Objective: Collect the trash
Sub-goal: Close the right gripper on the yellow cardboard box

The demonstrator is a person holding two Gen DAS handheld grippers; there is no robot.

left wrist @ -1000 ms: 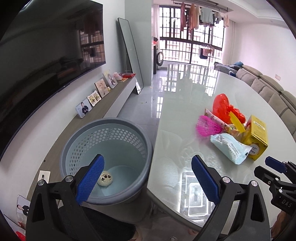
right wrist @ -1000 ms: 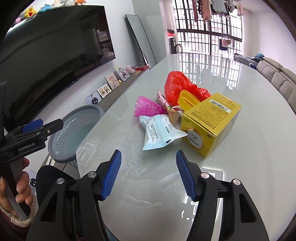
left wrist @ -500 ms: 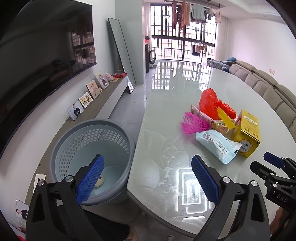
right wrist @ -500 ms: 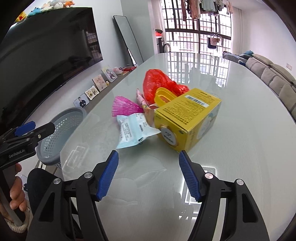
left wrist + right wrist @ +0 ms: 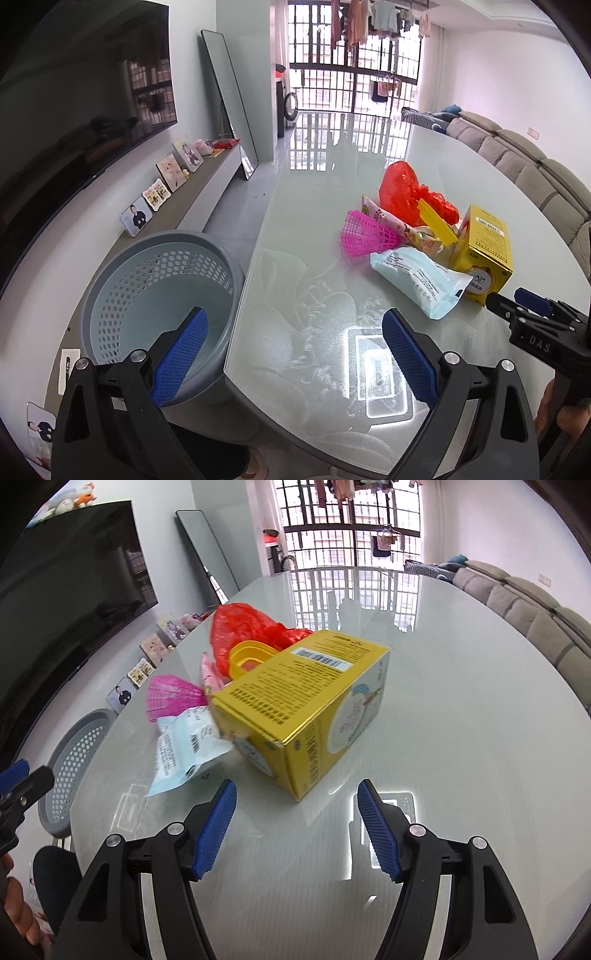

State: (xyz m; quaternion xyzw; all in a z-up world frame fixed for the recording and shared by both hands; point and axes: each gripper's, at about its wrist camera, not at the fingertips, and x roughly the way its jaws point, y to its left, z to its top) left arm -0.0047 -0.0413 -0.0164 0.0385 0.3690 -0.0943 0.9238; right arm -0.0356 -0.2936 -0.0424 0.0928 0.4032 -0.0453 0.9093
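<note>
A pile of trash lies on the glass table [image 5: 325, 173]: a yellow box [image 5: 306, 701], a light blue packet [image 5: 184, 749], a pink mesh piece [image 5: 170, 698], a red plastic bag [image 5: 243, 627] and a snack wrapper [image 5: 384, 218]. My right gripper [image 5: 297, 786] is open just short of the yellow box's near corner, nothing between its fingers. My left gripper [image 5: 293, 317] is open over the table's edge, beside the grey perforated basket [image 5: 147, 258] on the floor. Nothing is held. The left finger hides the basket's bottom.
A TV and a low shelf with photo frames [image 5: 155, 192] line the left wall, and a mirror [image 5: 229, 99] leans farther back. A grey sofa [image 5: 535, 173] runs along the table's right side. A person's hand [image 5: 14, 904] holds the left tool.
The right gripper has come closer to the yellow box, rolled a little, and its jaws have widened slightly. The left view has shifted right, so the basket now sits further left.
</note>
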